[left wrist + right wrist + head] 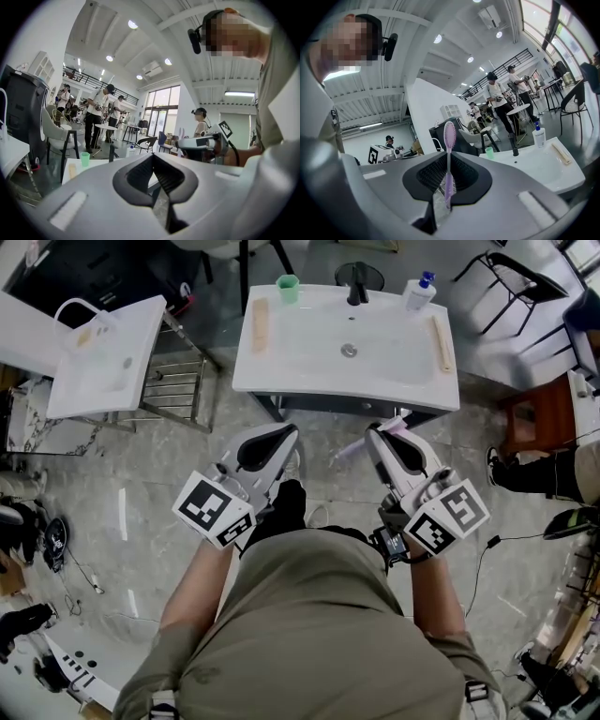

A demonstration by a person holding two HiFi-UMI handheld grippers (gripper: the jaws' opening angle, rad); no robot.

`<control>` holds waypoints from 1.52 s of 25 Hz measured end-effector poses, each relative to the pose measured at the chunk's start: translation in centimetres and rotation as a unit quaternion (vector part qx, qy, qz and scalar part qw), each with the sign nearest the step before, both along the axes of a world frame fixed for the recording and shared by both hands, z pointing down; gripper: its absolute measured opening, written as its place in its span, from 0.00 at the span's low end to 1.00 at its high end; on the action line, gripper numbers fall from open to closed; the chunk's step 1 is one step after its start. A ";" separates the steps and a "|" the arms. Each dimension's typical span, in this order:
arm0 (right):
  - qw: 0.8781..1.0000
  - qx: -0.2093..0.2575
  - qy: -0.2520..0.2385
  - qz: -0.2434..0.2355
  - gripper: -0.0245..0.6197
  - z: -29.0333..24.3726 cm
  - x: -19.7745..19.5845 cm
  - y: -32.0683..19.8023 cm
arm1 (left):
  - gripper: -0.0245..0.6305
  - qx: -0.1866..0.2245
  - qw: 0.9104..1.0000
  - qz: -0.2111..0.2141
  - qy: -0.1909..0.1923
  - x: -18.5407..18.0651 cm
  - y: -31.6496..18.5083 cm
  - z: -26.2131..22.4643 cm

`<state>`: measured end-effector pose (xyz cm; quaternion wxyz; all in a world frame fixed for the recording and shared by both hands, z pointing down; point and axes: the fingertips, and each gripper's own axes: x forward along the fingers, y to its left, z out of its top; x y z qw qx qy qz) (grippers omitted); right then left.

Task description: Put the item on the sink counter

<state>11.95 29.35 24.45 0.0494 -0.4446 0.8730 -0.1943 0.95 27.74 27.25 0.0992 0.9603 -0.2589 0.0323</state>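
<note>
A lilac toothbrush (449, 154) stands upright between the jaws of my right gripper (446, 190), which is shut on its handle. From the head view the toothbrush (347, 453) sticks out sideways from the right gripper (376, 433), which is held just in front of the white sink counter (281, 357) and not over it. Beside it, my left gripper (289, 433) is also short of the counter's front edge. Its jaws are closed together with nothing between them (161, 187). The counter (543, 168) lies ahead and to the right in the right gripper view.
On the counter stand a green cup (288, 287), a black faucet (356, 287) and a soap bottle (419, 293), with wooden strips at both ends. A second white basin (103, 357) stands at left, a black chair (516, 277) and a brown stool (539, 418) at right.
</note>
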 end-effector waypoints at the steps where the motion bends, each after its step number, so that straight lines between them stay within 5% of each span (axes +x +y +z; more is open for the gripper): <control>1: 1.000 -0.001 0.000 0.000 0.09 0.1 0.0 -0.4 | 0.05 -0.001 1.000 0.001 0.001 0.0 -0.4 0.1; 38: 0.999 -0.046 0.016 0.013 0.09 2.5 -5.9 -26.1 | 0.05 -0.046 0.998 0.031 0.014 -5.0 -25.9 2.9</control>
